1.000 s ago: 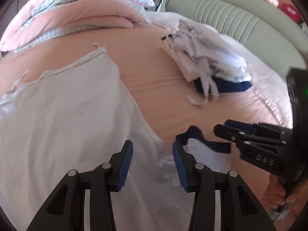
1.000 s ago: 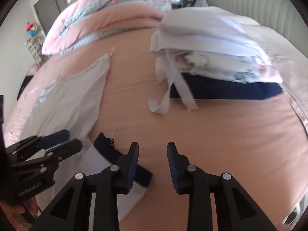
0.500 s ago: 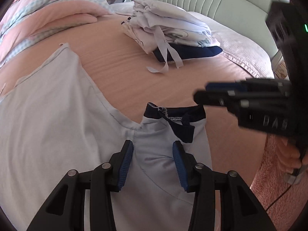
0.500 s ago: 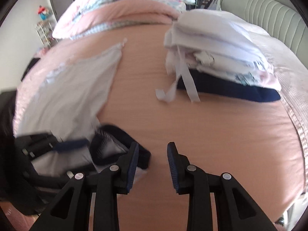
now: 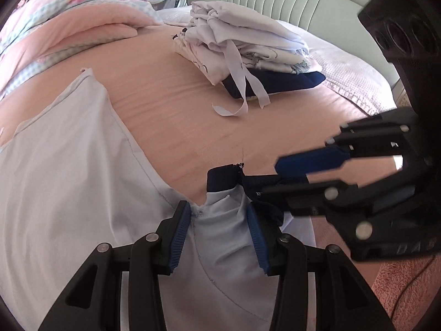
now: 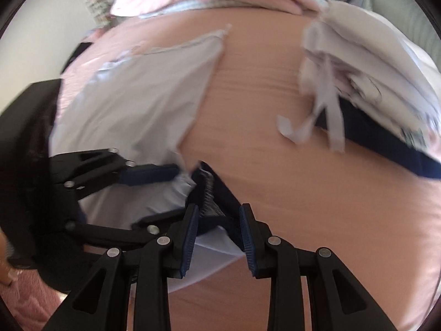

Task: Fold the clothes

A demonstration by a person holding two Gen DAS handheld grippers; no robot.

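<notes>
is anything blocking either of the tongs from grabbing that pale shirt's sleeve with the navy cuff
Nothing visible does. The left tongs hang open right over the pale shirt where the sleeve joins it. The right tongs are open around the navy cuff. The folded pile lies farther back on the bed.

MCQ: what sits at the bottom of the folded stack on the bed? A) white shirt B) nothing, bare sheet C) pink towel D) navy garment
D: the folded stack rests on a navy garment, whose dark edge shows under the white pieces.
</notes>
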